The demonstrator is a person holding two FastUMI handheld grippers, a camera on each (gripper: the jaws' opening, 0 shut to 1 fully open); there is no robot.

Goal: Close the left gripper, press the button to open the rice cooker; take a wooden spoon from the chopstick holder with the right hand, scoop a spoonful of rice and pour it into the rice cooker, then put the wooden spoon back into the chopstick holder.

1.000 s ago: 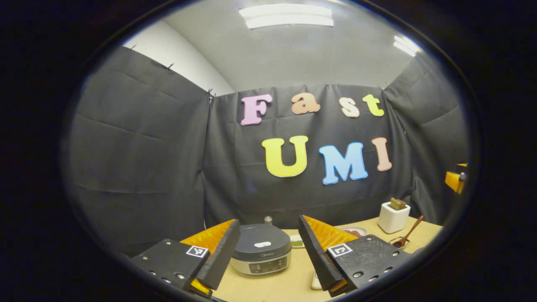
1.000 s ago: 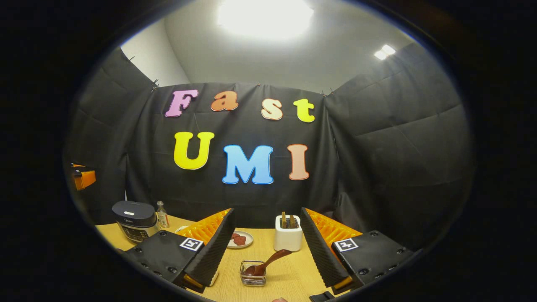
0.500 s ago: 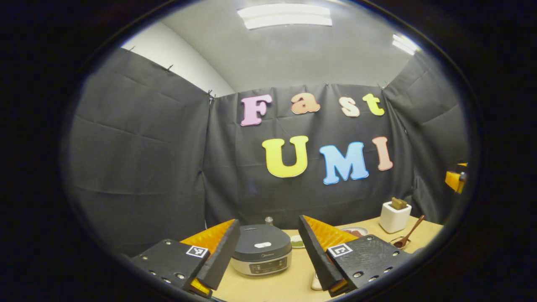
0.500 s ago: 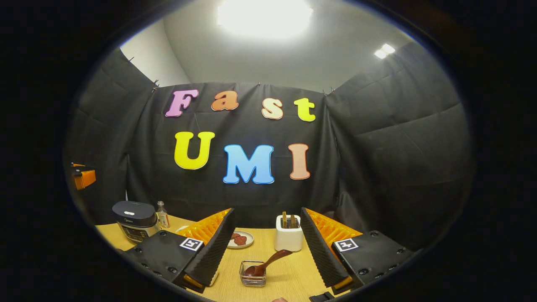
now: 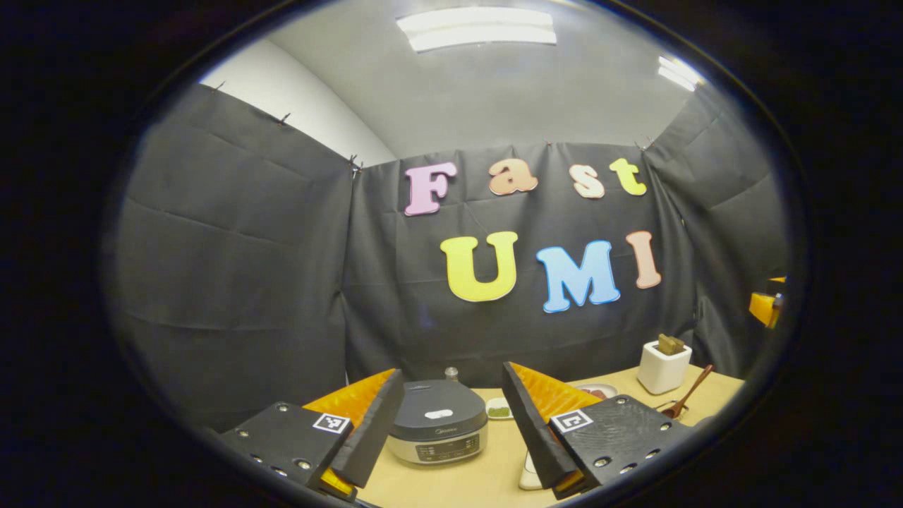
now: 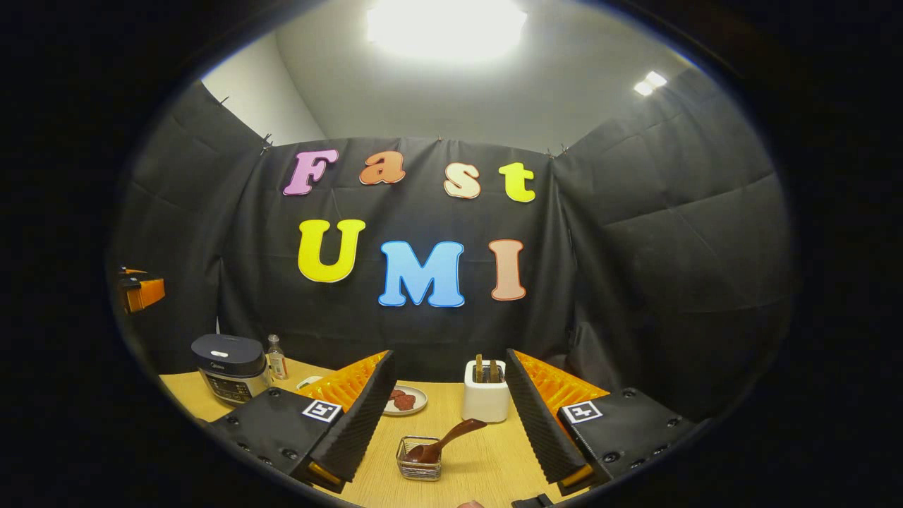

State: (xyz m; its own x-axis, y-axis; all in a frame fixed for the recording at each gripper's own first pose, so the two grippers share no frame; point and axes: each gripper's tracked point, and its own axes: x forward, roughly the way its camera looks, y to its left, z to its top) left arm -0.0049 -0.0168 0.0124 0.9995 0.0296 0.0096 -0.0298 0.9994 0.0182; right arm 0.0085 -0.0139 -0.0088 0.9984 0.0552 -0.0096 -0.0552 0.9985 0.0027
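The dark rice cooker (image 5: 437,427) stands with its lid down, straight ahead between the fingers of my open left gripper (image 5: 450,384); a small white button (image 5: 438,414) sits on the lid. The same cooker (image 6: 229,356) is at the far left in the right gripper view. My right gripper (image 6: 450,377) is open and holds nothing. Ahead of it stands the white chopstick holder (image 6: 485,394) with wooden handles sticking out. A brown wooden spoon (image 6: 451,436) rests with its bowl in a small clear container (image 6: 419,460) in front of the holder.
On the light wooden table (image 6: 487,466) are a plate of red pieces (image 6: 405,401), a small bottle (image 6: 276,358) beside the cooker, and a little dish of green stuff (image 5: 498,408). A white object (image 5: 529,476) lies near my left gripper's right finger. Black cloth walls close in the booth.
Both views have drifted only slightly. Both grippers stay open and nothing on the table has moved.
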